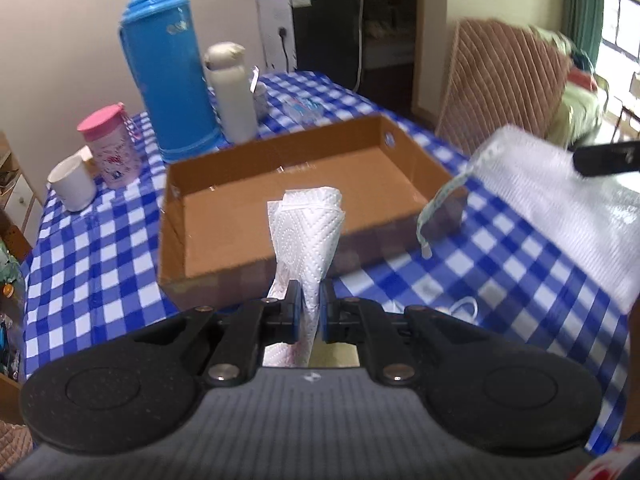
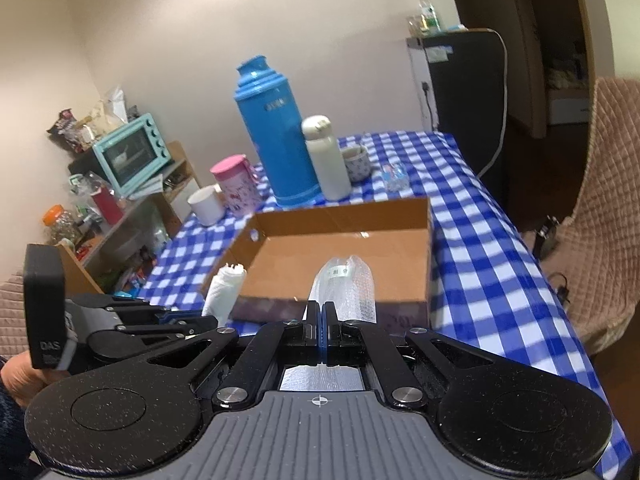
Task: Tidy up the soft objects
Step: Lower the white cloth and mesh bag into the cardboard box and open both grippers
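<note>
L gripper [image 1: 307,312] pinches a folded paper towel [image 1: 308,228], R gripper [image 2: 323,322] clamps a white mesh bag [image 2: 348,284], both held up just short of the near wall of the cardboard box [image 1: 224,176] on checked tablecloth [image 1: 100,248], w/ blue thermos [image 1: 168,64] behind.

The table [image 2: 480,240], under blue-checked cloth, carries an open cardboard box [image 2: 424,240], blue thermos [image 2: 276,136], white bottle [image 2: 326,160] and cups [image 2: 206,204].
</note>
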`<state>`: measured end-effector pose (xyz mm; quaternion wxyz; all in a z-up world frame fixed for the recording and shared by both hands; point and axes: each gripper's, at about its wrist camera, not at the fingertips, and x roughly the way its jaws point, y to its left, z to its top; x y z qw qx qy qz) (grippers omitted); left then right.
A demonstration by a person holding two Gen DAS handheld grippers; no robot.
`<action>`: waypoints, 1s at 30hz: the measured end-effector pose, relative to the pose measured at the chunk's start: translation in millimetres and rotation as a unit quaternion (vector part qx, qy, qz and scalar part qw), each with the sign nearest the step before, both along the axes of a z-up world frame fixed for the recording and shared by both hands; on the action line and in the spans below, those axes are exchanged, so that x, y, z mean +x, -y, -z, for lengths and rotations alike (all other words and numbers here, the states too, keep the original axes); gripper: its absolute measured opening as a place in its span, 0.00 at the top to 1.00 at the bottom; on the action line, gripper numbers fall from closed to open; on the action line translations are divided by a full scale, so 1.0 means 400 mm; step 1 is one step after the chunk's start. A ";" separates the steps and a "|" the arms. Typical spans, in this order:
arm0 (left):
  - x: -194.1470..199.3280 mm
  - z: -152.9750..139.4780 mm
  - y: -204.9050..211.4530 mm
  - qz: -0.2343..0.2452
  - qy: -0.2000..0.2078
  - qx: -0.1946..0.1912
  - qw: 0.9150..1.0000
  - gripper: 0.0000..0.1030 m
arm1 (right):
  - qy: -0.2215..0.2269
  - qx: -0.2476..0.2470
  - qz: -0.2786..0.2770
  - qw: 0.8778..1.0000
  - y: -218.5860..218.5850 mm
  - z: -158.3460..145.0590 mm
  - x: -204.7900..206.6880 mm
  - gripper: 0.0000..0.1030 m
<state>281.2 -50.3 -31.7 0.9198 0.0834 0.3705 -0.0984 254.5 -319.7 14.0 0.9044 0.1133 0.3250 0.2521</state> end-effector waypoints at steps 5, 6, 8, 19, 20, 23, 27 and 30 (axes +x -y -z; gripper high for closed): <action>0.023 -0.054 -0.018 -0.014 0.010 -0.013 1.000 0.92 | 0.024 0.009 -0.009 1.000 -0.014 -0.036 0.040 1.00; 0.030 -0.061 -0.019 -0.016 0.012 -0.014 1.000 0.92 | 0.029 0.010 -0.009 0.999 -0.016 -0.042 0.049 1.00; 0.048 -0.072 -0.022 -0.020 0.015 -0.017 1.000 0.92 | 0.039 0.014 -0.009 0.999 -0.020 -0.055 0.071 1.00; 0.210 -0.075 -0.044 -0.041 0.012 -0.015 0.999 0.92 | 0.057 -0.002 -0.021 0.998 -0.091 -0.039 0.259 1.00; 0.227 -0.069 -0.045 -0.042 0.008 -0.013 0.999 0.92 | 0.053 -0.006 -0.021 0.998 -0.099 -0.026 0.277 1.00; 0.275 -0.048 -0.047 -0.045 -0.003 -0.009 0.999 0.92 | 0.043 -0.019 -0.024 0.999 -0.128 0.018 0.338 1.00; 0.340 -0.019 -0.054 -0.053 -0.020 -0.007 0.998 0.92 | 0.024 -0.038 -0.020 0.999 -0.158 0.081 0.417 1.00; 0.380 0.009 -0.054 -0.056 -0.034 0.000 0.998 0.92 | 0.010 -0.057 -0.015 0.998 -0.175 0.129 0.469 1.00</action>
